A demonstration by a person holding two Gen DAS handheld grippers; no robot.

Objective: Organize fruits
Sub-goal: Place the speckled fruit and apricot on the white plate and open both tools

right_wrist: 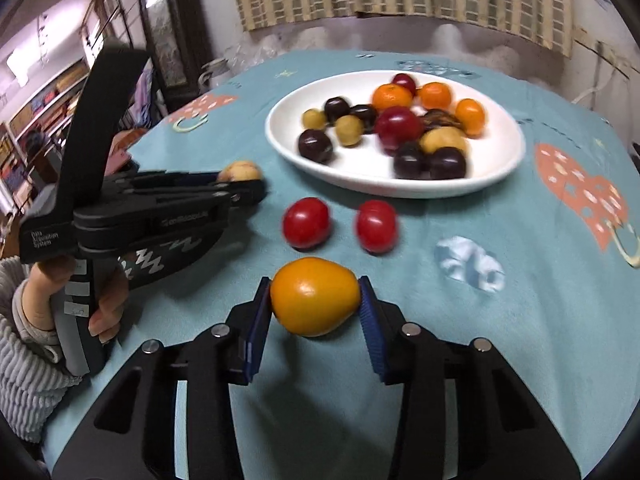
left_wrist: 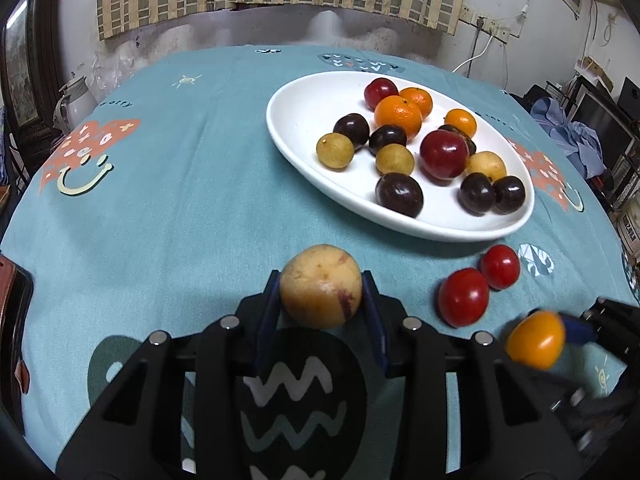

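My left gripper (left_wrist: 320,286) is shut on a pale yellow round fruit (left_wrist: 320,285), held above the teal tablecloth; it also shows in the right wrist view (right_wrist: 240,171). My right gripper (right_wrist: 316,298) is shut on an orange-yellow fruit (right_wrist: 315,295), which shows blurred in the left wrist view (left_wrist: 536,339). A white oval plate (left_wrist: 304,120) holds several dark plums, red plums, yellow fruits and oranges; it also shows in the right wrist view (right_wrist: 288,120). Two red tomatoes (left_wrist: 464,297) (left_wrist: 500,266) lie on the cloth in front of the plate.
The round table is covered with a teal patterned cloth (left_wrist: 160,184). A white kettle (left_wrist: 76,100) stands off the table's far left edge. Curtains and a wall lie behind. Shelves and a cabinet stand at left in the right wrist view.
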